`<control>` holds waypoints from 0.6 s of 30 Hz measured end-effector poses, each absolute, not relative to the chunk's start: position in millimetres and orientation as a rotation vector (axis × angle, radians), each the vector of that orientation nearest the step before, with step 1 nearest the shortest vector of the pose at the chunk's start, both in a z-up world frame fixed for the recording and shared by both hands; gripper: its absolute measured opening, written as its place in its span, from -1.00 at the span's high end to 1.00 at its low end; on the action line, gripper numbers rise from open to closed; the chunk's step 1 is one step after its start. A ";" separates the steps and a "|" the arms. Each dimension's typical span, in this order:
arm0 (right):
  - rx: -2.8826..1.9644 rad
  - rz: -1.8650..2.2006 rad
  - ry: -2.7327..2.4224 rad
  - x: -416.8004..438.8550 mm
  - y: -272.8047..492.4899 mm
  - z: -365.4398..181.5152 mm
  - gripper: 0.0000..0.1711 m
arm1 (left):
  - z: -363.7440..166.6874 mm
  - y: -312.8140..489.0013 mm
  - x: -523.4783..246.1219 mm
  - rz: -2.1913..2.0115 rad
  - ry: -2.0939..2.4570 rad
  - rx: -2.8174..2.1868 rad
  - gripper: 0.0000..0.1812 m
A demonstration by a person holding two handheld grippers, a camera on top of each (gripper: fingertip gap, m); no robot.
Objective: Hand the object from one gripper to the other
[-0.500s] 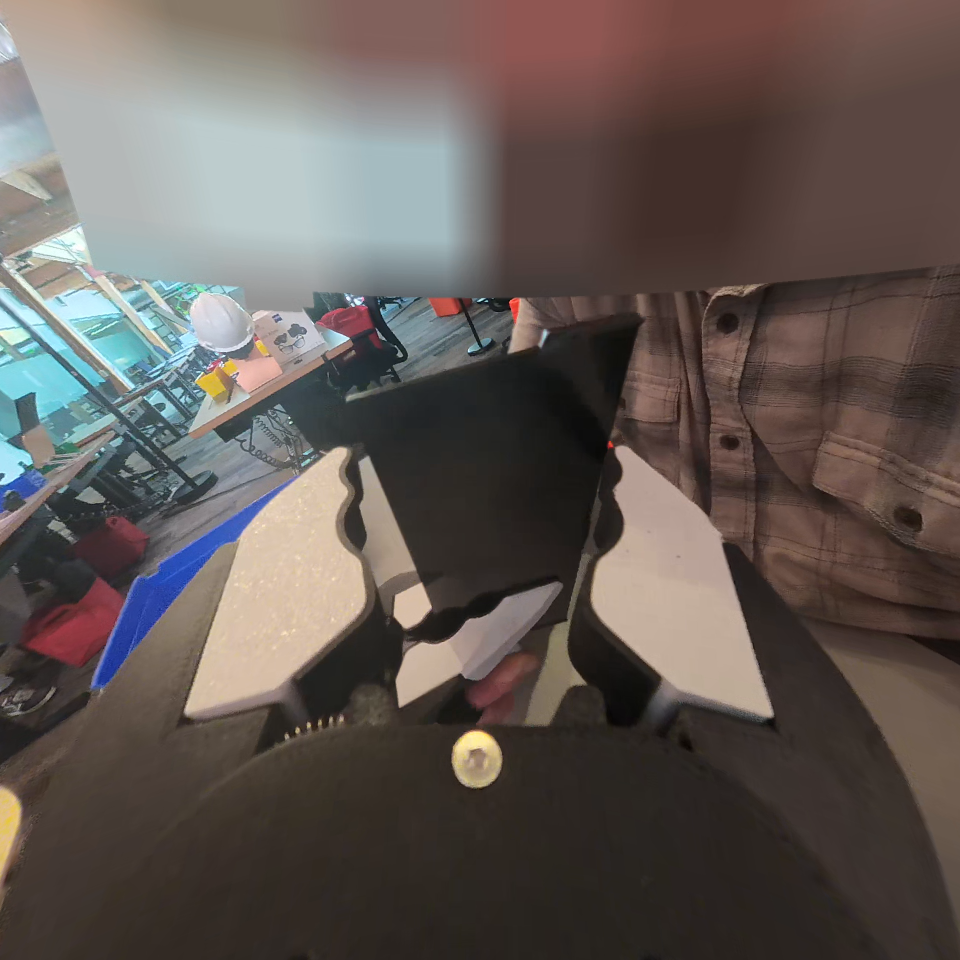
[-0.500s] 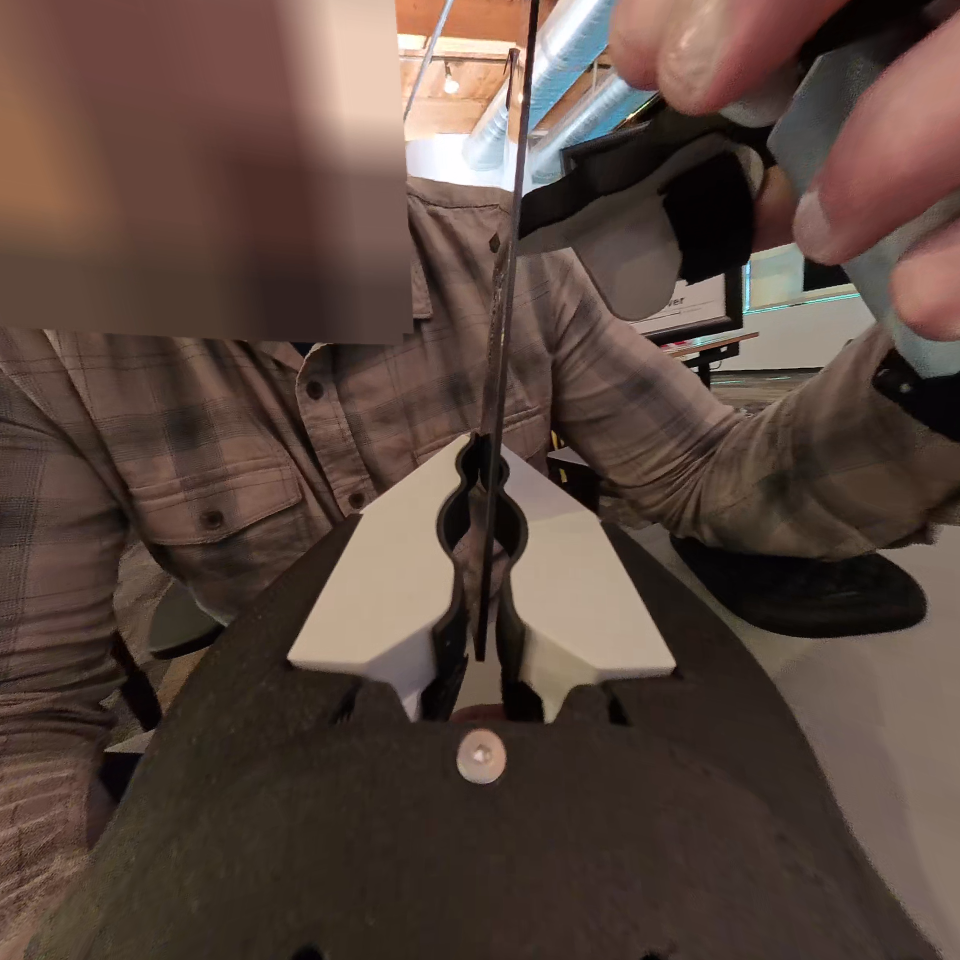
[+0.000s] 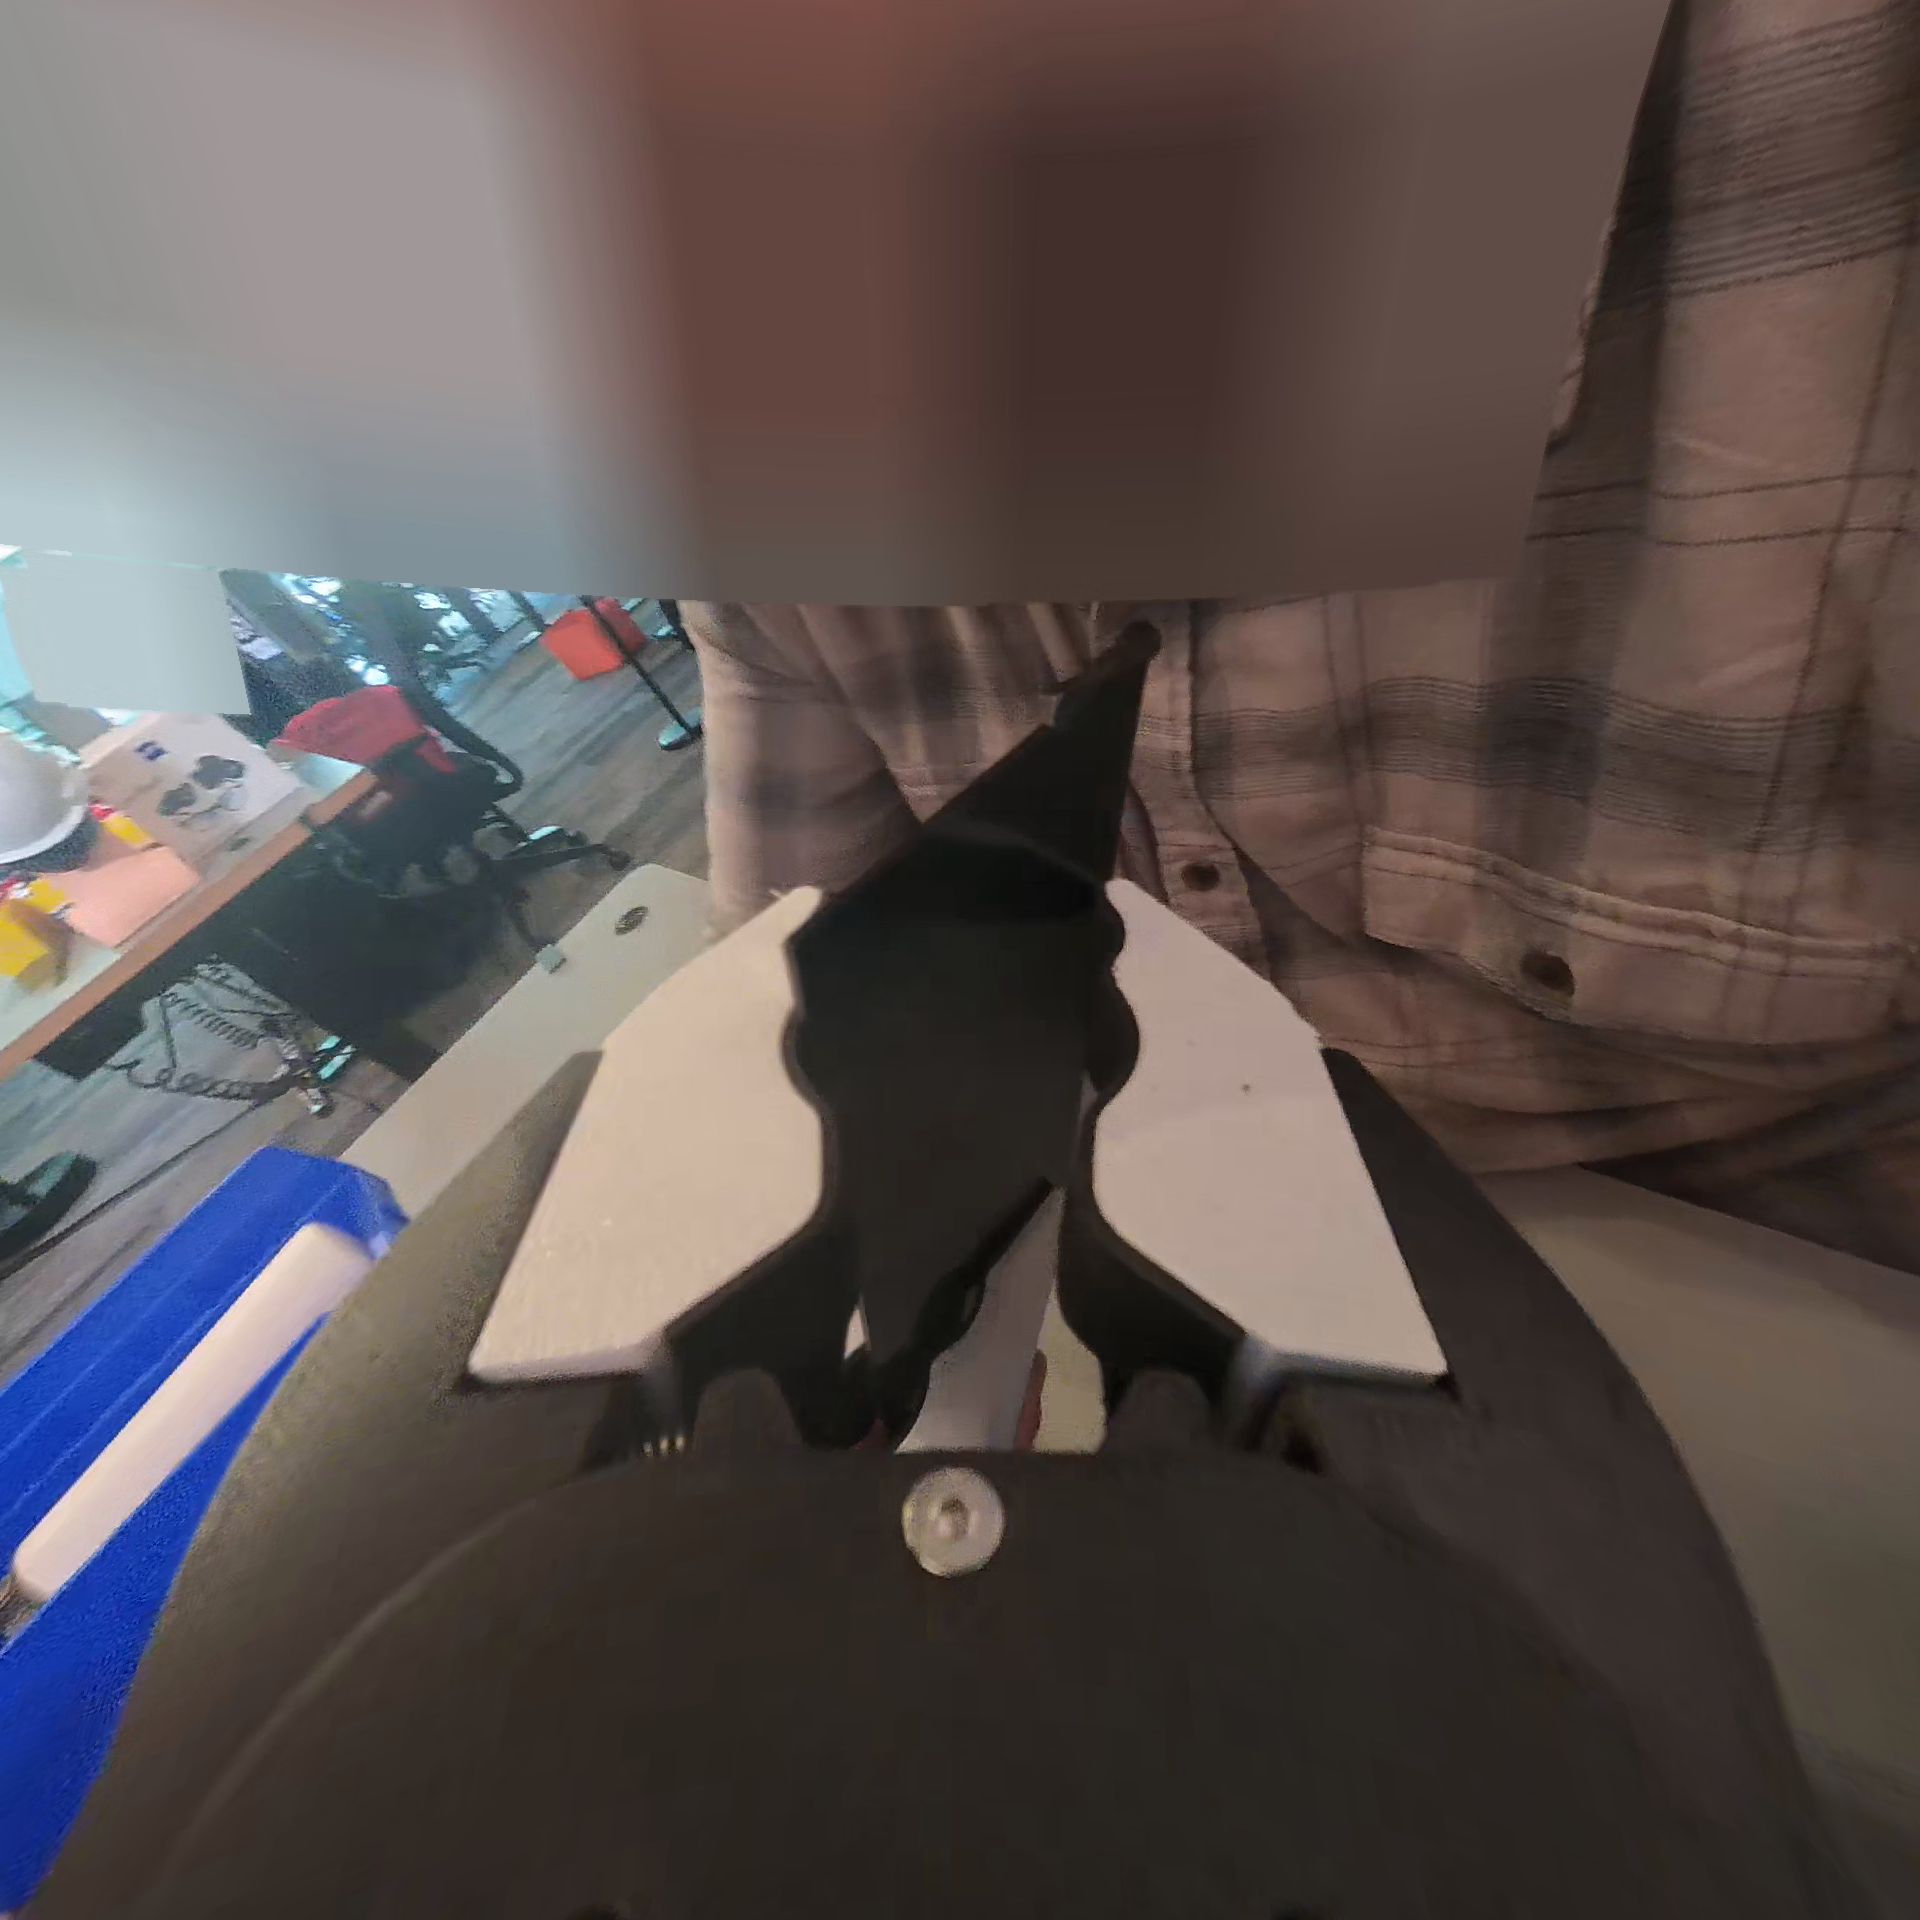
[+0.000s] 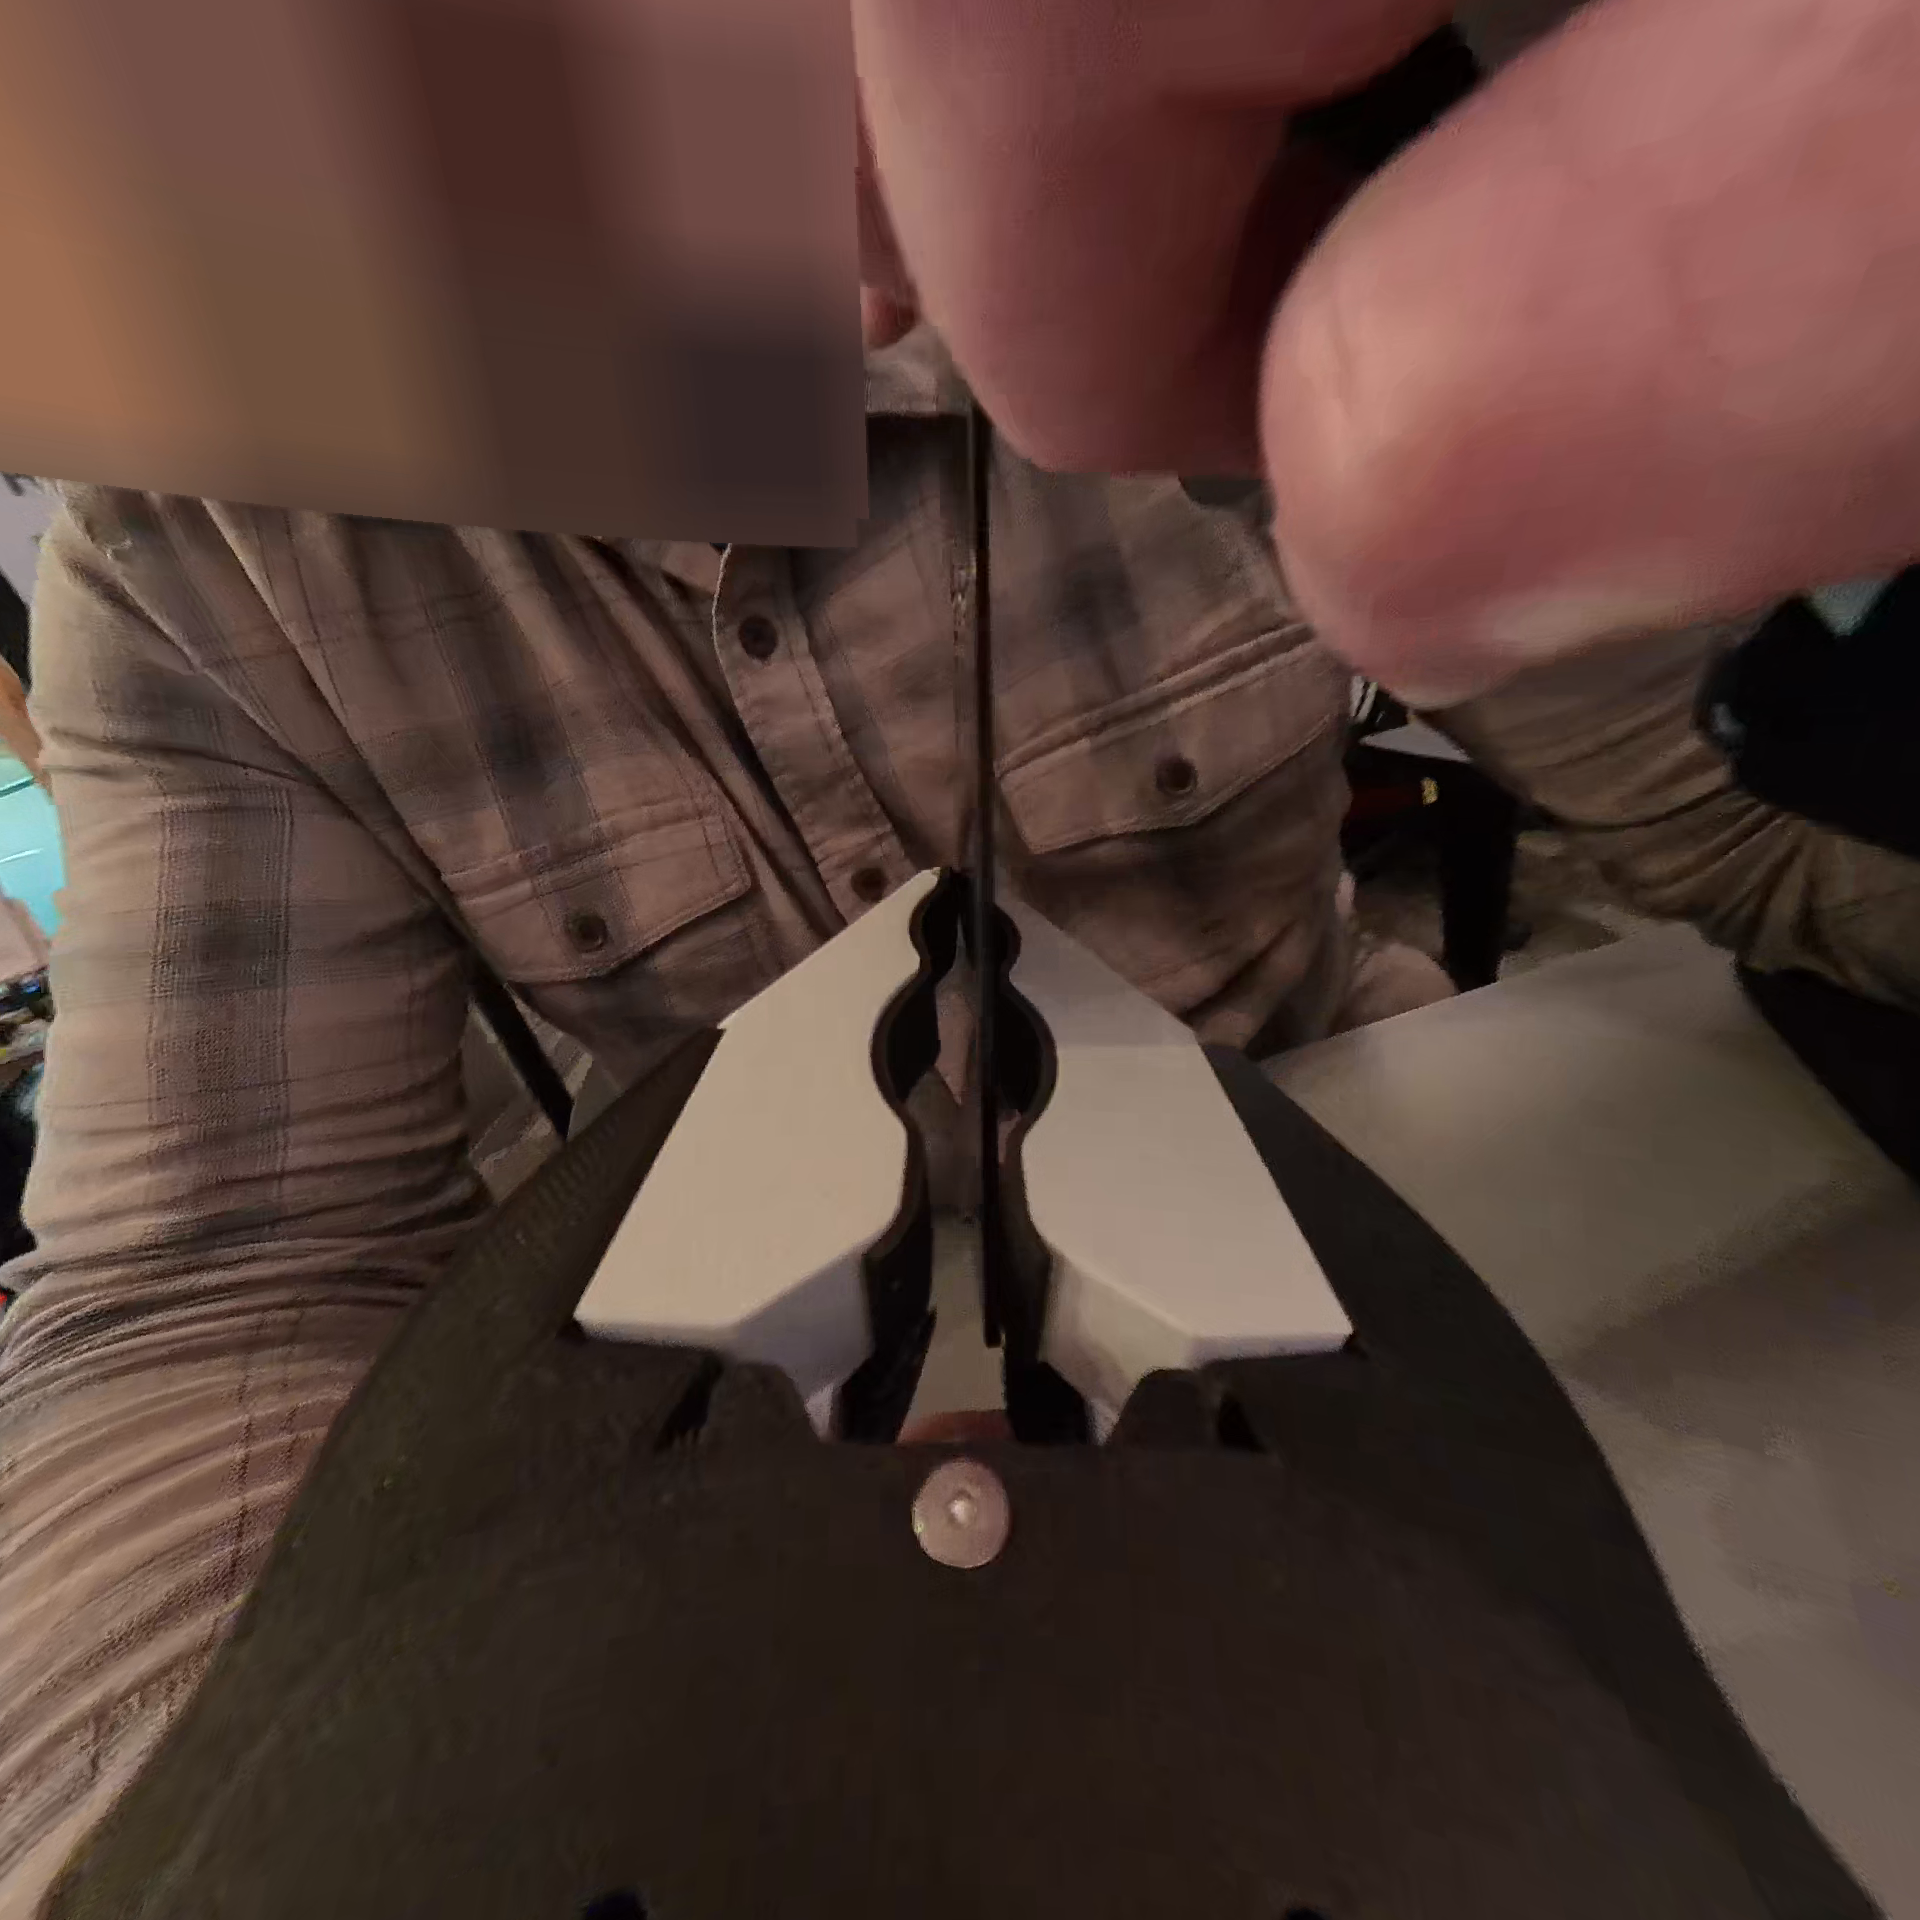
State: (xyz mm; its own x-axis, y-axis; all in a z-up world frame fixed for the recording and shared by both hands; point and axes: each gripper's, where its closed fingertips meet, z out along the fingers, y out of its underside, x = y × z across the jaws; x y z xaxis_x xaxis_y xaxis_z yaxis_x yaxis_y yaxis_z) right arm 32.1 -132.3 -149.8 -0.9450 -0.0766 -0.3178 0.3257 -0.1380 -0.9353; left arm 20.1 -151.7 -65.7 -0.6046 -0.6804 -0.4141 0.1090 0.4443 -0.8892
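The pale tabletop (image 4: 1662,1247) is lying below and to the right of the exchange, and a blue bin (image 3: 156,1403) is sitting at its near left. Either is probably where the object ends up if the handover fails.

A hand (image 4: 1455,312) is looming large and blurred at the far right of the right wrist view and crowding the object's far end. A bump from it would likely twist the object out of line.

The right gripper (image 4: 971,894) is holding its fingers nearly together, their wavy pads clamping on the black plate (image 4: 982,675). The left gripper (image 3: 956,914) is keeping its fingers wider, one on each side of the same plate (image 3: 935,1091). I cannot tell whether they are pressing on it, because the plate is crossing that gap at a slant.

That slant is the main worry. If the left fingers are only catching a corner or an edge, letting go on the right would probably let the thin, smooth plate pivot or slip. Pulling the two grippers apart while both are squeezing could wrench it askew.

In the right wrist view the plate is showing edge-on, as a thin dark line. Its long axis is running from deep between the right fingers, out past their tips and toward the hand. In the left wrist view its broad face is narrowing to a far corner pointing toward the plaid shirt (image 3: 1558,831).
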 end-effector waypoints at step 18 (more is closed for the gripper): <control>0.722 -2.766 1.891 -1.0 -42.9 -97.7 0.11 | -38.1 -83.7 12.1 -1.064 1.627 -0.684 0.98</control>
